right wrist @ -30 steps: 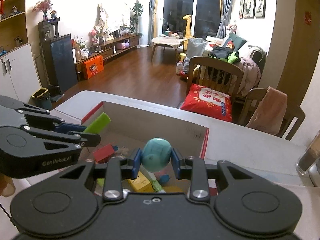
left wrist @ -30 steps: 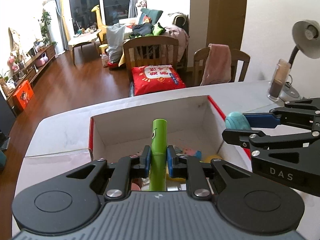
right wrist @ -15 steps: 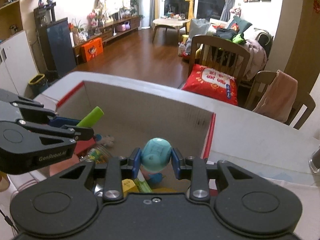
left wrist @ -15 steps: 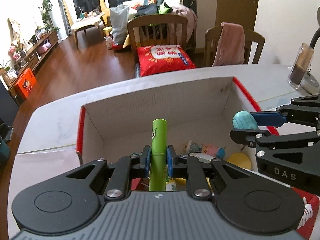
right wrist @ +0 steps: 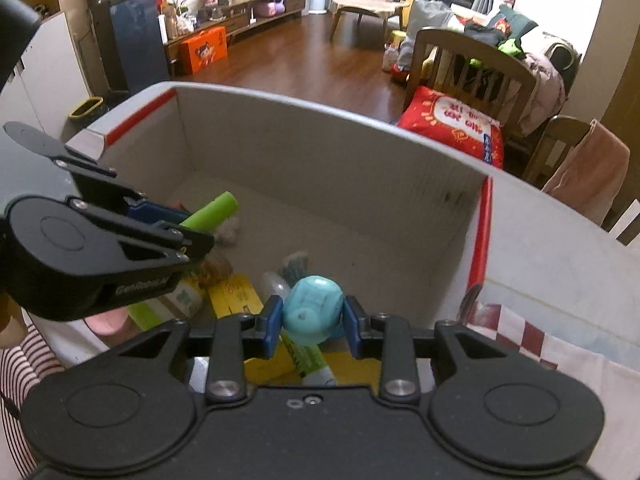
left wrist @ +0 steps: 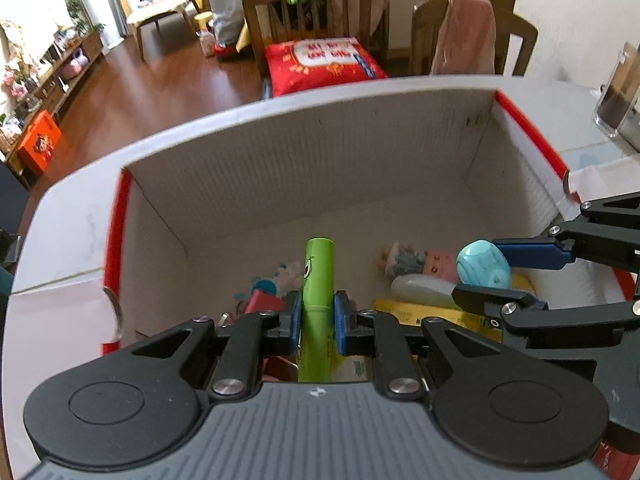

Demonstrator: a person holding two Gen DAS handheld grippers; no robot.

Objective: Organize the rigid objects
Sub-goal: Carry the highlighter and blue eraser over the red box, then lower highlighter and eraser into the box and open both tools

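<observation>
Both my grippers have dropped toward the box in the last second: a second ago its far wall sat low in both views with the dining chairs above it, now the open box fills the middle of each frame and I look down into it. So the carry is nearly over and I judge the release is the step next.

Box: white cardboard with red rim edges, ahead of and below both sets of fingers. Its floor already holds a clutter of small items, a yellow pack and some toys, lying just past my fingertips. The far half of the floor looks bare.

Left gripper: blue pads clamped on the green tube, which stands up between them and sticks out forward over the clutter. Grip unchanged from a second ago.

Right gripper: pads clamped on the teal ball, held between the fingertips above the yellow pack. Same hold as before.

The two grippers hang side by side, near each other but apart; each shows in the other's view. Neither item touches the box contents as far as I can tell. Risk as I judge it: the ball may roll once let go.
</observation>
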